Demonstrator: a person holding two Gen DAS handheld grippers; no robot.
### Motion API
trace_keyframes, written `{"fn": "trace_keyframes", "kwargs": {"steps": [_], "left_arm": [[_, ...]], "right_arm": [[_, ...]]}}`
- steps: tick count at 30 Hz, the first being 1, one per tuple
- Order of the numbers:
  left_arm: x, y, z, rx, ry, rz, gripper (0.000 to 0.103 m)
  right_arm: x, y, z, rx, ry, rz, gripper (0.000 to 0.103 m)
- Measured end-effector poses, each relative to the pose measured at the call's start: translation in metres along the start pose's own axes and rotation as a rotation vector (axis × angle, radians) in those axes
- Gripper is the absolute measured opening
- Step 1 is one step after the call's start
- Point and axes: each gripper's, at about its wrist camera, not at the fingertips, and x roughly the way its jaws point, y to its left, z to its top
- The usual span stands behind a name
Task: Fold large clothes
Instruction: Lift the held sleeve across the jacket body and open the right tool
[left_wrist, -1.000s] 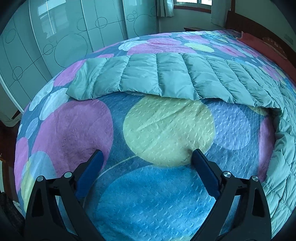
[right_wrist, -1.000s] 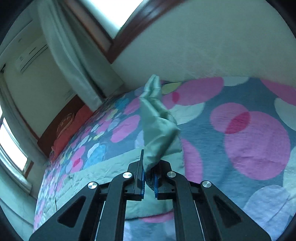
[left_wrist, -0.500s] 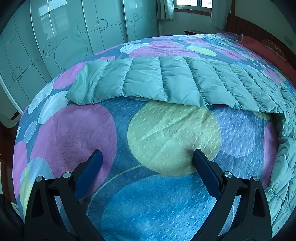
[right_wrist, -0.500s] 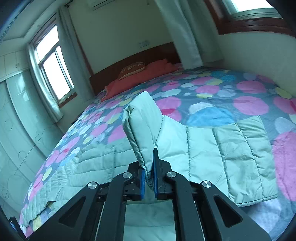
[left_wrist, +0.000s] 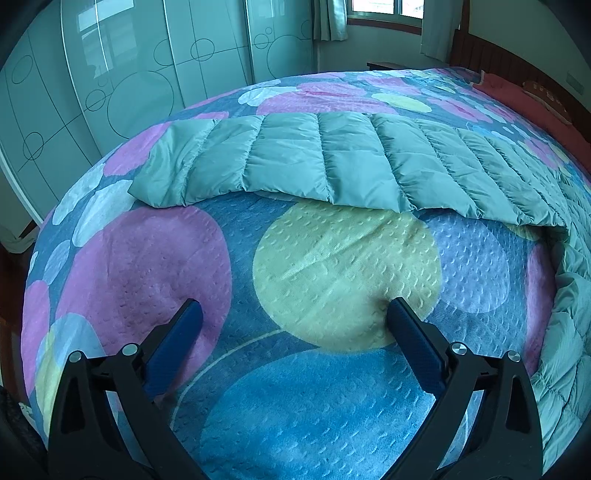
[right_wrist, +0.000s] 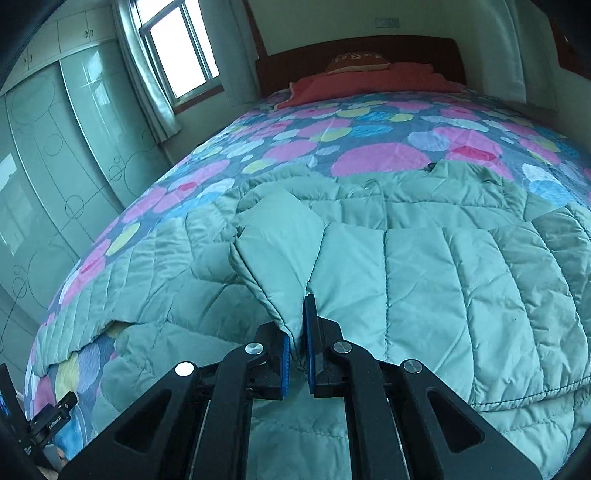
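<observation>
Right wrist view: the pale green quilted down coat (right_wrist: 424, 266) lies spread across the foot half of the bed, on top of the bedspread (right_wrist: 369, 147) printed with pink, blue and yellow circles. One corner of the coat's padded fabric is pinched up into a peaked fold, and the right tongs (right_wrist: 297, 343) are clamped on the lower edge of that fold, the blue pads (right_wrist: 309, 343) pressed close with the cloth between them. The rest of the coat lies flat beyond and to both sides of the fold (its stitched panels are creased and puffy). At the coat's far edge something small and dark sits near the collar, too small to make out.

In the left wrist view a long quilted part of the coat (left_wrist: 332, 162) stretches across the bedspread (left_wrist: 332, 280), with more of it bunched along the right edge. The left tongs (left_wrist: 293, 319) stand wide apart with nothing between them, low over a yellow circle of the print.

Further out are a red blanket (right_wrist: 369, 83) and a cushion against the dark wooden headboard (right_wrist: 354, 50), a curtained window (right_wrist: 181, 59), and glass wardrobe doors (left_wrist: 122, 77) patterned with circles.
</observation>
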Motion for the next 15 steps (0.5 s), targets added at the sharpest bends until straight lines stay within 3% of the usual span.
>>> {"fn": "trace_keyframes", "kwargs": {"steps": [11,13,15], "left_arm": [[0.0,0.0,0.0,0.0,0.0,0.001,0.1],[0.0,0.0,0.0,0.0,0.0,0.001,0.1],[0.0,0.0,0.0,0.0,0.0,0.001,0.1]], "right_arm": [[0.032,0.022,-0.009,-0.07,0.123,0.0,0.013],[0.03,0.025,-0.01,-0.083,0.122,-0.001,0.02],[0.023,0.027,-0.011,-0.072,0.126,0.032,0.046]]}}
